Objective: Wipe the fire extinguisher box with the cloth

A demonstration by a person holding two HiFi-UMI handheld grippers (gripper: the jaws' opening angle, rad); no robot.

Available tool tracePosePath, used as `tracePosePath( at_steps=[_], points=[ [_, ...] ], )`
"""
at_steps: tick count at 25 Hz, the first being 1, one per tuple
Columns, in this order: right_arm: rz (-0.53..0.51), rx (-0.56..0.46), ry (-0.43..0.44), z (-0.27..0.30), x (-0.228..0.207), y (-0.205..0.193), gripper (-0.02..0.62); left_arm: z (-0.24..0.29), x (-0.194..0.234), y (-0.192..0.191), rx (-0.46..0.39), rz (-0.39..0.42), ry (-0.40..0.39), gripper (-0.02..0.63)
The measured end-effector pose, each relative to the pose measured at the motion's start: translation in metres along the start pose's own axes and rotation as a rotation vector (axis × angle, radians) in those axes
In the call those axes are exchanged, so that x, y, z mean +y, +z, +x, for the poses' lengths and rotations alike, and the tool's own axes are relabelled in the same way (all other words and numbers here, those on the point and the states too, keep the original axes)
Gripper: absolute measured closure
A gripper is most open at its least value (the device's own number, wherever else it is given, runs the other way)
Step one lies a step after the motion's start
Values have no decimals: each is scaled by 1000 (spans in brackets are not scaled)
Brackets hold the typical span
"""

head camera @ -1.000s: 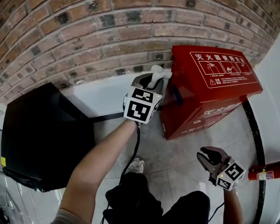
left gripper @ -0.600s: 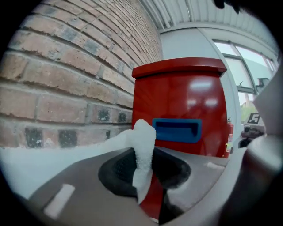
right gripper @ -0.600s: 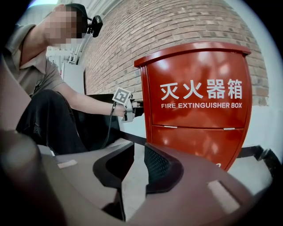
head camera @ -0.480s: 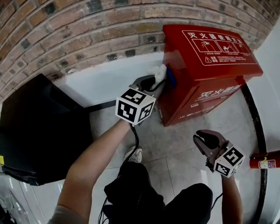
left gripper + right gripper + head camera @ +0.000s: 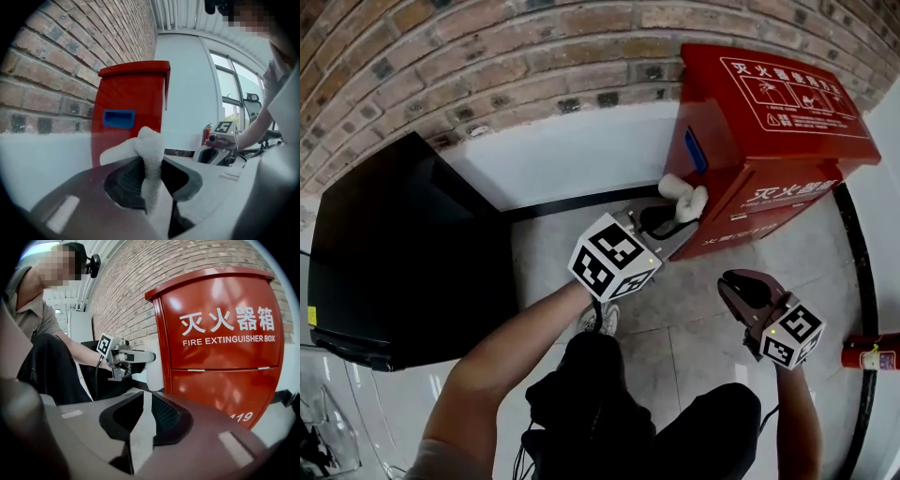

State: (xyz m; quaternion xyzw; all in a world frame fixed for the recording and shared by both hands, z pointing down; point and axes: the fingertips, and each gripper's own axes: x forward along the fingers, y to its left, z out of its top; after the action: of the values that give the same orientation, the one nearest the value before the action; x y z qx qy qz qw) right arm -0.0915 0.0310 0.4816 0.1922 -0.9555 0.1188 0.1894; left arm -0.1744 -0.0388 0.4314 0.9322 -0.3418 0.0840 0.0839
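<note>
The red fire extinguisher box [image 5: 769,103] stands against the brick wall, with a blue handle [image 5: 695,150] on its left side. My left gripper [image 5: 675,208] is shut on a white cloth [image 5: 682,195], which sits at the box's lower left corner near the floor. In the left gripper view the cloth [image 5: 149,143] bulges out from between the jaws of the left gripper [image 5: 152,164], with the box's side [image 5: 133,93] just beyond. My right gripper [image 5: 748,289] hovers lower right, off the box, and holds nothing. In its own view the right gripper [image 5: 147,399] shows a narrow gap and faces the box front [image 5: 225,343].
A black cabinet [image 5: 394,262] fills the left. A brick wall [image 5: 487,66] with a white base strip [image 5: 572,155] runs behind. A black hose [image 5: 855,253] curves along the right, near a red extinguisher [image 5: 874,354] on the floor. My legs and a shoe [image 5: 602,319] are below.
The left gripper has carried the cloth down the box's left side, from beside the blue handle to the lower corner. The right gripper has barely shifted.
</note>
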Motion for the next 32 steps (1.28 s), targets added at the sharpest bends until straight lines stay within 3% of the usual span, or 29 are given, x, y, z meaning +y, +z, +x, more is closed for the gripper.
tracePosePath(
  at_steps=[7, 9, 13, 18, 32],
  points=[
    [10, 28, 4, 6, -4, -13, 522, -1, -51, -42, 90, 66, -179, 515],
    [18, 39, -4, 6, -6, -17, 523, 2, -59, -56, 107, 83, -197, 515],
    [30, 48, -12, 7, -9, -21, 526, 6, -38, -78, 128, 44, -140, 515],
    [58, 34, -24, 14, -13, -21, 530, 14, 14, -84, 107, 51, -13, 515],
    [122, 23, -50, 44, -34, -24, 537, 45, 140, -96, 131, 52, 175, 515]
  ],
)
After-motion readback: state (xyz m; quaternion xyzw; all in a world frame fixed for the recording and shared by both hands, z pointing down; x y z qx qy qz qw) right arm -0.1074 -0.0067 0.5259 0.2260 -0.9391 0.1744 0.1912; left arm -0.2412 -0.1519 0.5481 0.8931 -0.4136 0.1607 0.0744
